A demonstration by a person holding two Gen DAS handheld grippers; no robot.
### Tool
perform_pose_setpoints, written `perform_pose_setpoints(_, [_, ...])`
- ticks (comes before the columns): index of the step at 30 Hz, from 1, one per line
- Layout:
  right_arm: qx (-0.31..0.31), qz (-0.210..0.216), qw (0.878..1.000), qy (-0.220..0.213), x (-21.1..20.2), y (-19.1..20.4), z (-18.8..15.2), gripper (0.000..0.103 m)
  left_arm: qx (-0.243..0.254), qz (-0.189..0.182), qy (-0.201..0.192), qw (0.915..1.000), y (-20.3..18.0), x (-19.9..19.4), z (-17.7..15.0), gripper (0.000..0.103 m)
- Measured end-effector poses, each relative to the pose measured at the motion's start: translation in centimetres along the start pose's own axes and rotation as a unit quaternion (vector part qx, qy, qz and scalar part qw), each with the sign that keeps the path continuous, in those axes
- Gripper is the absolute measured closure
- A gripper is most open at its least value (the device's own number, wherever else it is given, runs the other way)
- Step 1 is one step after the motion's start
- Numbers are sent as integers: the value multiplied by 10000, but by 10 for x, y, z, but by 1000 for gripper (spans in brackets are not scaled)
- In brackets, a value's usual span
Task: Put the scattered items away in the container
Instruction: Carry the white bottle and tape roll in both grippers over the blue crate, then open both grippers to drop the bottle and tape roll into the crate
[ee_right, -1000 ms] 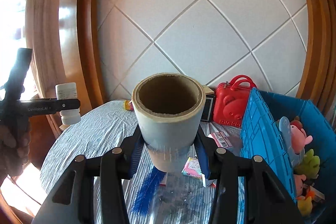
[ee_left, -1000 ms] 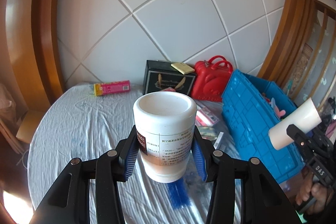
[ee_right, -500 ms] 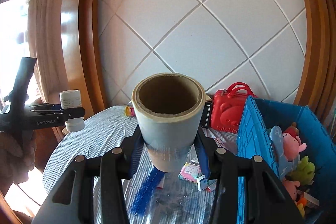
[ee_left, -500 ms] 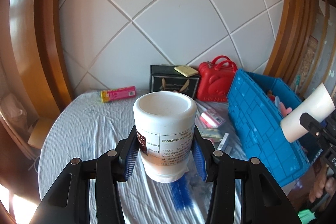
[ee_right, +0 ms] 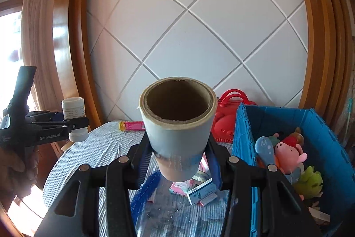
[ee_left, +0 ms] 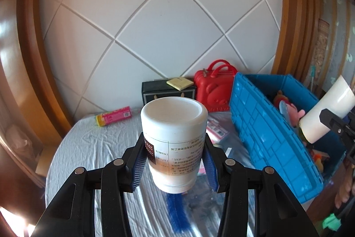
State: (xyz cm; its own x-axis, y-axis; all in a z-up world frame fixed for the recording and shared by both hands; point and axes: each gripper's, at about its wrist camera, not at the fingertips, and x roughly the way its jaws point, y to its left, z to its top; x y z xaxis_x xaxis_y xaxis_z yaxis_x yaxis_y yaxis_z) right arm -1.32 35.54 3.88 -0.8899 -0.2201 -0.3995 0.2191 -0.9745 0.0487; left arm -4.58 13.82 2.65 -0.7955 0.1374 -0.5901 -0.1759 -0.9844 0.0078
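Note:
My left gripper [ee_left: 174, 161] is shut on a white plastic jar [ee_left: 174, 137], held upside down above the round table [ee_left: 93, 148]. My right gripper [ee_right: 178, 163] is shut on a grey film roll with a cardboard core [ee_right: 178, 130], also held above the table. The blue crate [ee_right: 328, 143] stands at the right with plush toys [ee_right: 288, 152] inside. In the left wrist view the crate [ee_left: 266, 137] is to the right and the roll [ee_left: 326, 110] hangs over it. The jar shows at the left of the right wrist view [ee_right: 73, 110].
On the table lie a blue brush [ee_right: 144, 190], small boxes [ee_right: 199, 191], a pink and yellow pack [ee_left: 113, 119], a black box [ee_left: 164, 92] topped by a yellow pad [ee_left: 179, 82], and a red case [ee_left: 213, 86]. Padded wall behind.
Both grippers have risen and pulled back a little with their loads; the crate's inside shows more in both views. The right gripper's roll has moved over the crate.

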Motion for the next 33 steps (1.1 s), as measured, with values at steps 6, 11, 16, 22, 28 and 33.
perform_pose_setpoints(6, [247,-496,9984,-50,-17,-69,-2,58,480,-460,-79,9978,-85,22,29,58])
perform_pose_setpoints(11, [445,-972,9943,-46,-38,-123,-8,58,867,-899,-130,9921,-161,39,50,58])
perform_pose_setpoints(16, [614,-1363,9888,-3,-56,-169,-17,58,1201,-1278,-155,9844,-229,54,64,58])
perform_pose_setpoints(22, [782,-1707,9822,109,-67,-210,-25,58,1471,-1627,-153,9755,-288,65,76,58])
perform_pose_setpoints(28, [930,-1914,9768,229,-73,-241,-30,58,1679,-1848,-114,9683,-337,78,83,58])
perform_pose_setpoints(33, [1073,-1988,9731,460,-72,-261,-33,58,1796,-1988,-30,9635,-373,89,85,58])
